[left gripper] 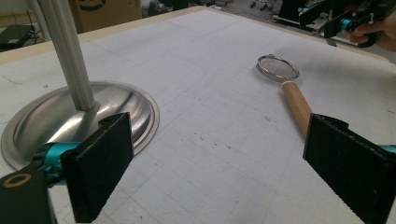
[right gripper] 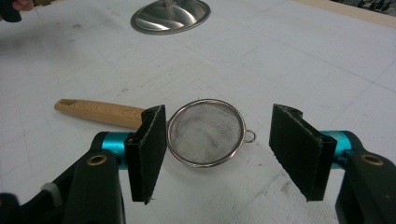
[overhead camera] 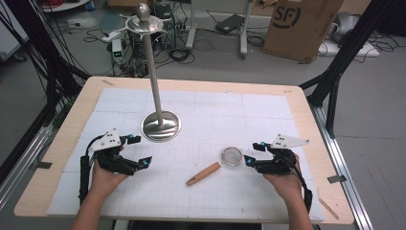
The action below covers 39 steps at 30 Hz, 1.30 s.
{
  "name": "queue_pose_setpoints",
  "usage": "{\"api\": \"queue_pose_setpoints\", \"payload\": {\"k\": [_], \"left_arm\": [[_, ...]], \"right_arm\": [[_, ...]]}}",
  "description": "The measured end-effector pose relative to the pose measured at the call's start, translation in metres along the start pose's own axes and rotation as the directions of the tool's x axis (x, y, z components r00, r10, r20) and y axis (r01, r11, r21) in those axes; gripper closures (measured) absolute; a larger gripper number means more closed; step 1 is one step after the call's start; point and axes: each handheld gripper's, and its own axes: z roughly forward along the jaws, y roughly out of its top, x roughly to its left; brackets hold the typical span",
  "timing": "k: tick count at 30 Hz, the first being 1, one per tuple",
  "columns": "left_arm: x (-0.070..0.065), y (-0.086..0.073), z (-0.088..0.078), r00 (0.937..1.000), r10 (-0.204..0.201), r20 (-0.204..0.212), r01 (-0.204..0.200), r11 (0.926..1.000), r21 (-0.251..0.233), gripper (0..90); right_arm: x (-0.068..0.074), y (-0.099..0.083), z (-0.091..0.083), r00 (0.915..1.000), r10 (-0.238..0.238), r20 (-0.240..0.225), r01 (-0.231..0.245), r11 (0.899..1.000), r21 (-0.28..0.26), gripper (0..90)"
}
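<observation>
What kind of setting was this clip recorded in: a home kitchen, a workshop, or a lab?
Most likely a lab or test space, not a kitchen: loose cables and electronics on the floor, a shipping carton behind the table, and black frame struts around it.

1. The left gripper (overhead camera: 137, 151) has a black frame with a pale grey three-cornered plate on top, dotted with small dark holes.
2. The right gripper (overhead camera: 255, 153) is built the same, with its own grey plate.
3. Each jaw ends in a flat, black, rough-textured rectangular pad (right gripper: 148, 149).
4. Teal metal collars (right gripper: 112, 142) sit behind the pads.
5. Brass-coloured rings (left gripper: 16, 180) mark the pivot holes in the black jaw arms.
6. A black cable (overhead camera: 84, 175) runs along each forearm.
7. The forearms are bare, with no sleeves.
</observation>
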Motion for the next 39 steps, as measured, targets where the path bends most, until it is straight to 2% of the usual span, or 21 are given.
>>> {"api": "queue_pose_setpoints", "payload": {"k": [12, 16, 24, 32, 39], "left_arm": [[-0.0001, 0.0, -0.0001, 1.0, 0.0, 0.0, 0.0, 1.0, 0.001, 9.2], [-0.0003, 0.0002, -0.0001, 1.0, 0.002, 0.001, -0.002, 1.0, -0.003, 9.2], [0.0001, 0.0, -0.0003, 1.0, 0.0, 0.001, 0.0, 1.0, -0.001, 9.2], [-0.0003, 0.0003, -0.0007, 1.0, 0.001, 0.002, -0.001, 1.0, -0.003, 9.2], [0.0, 0.0004, -0.0007, 1.0, 0.0, 0.0, 0.0, 1.0, -0.006, 9.2]], "right_arm": [[0.0002, -0.0003, -0.0005, 1.0, 0.001, -0.003, -0.001, 1.0, 0.004, 36.9], [-0.0008, -0.0002, -0.001, 1.0, 0.004, 0.002, -0.004, 1.0, -0.01, 34.6], [-0.0032, -0.0013, 0.0007, 0.9993, 0.036, 0.006, -0.036, 0.999, 0.004, 30.7], [-0.003, -0.0006, -0.0024, 0.9991, 0.04, 0.012, -0.04, 0.999, -0.016, 30.0], [-0.0035, -0.0007, -0.0004, 0.9994, 0.033, 0.013, -0.033, 0.999, -0.014, 29.3]]}}
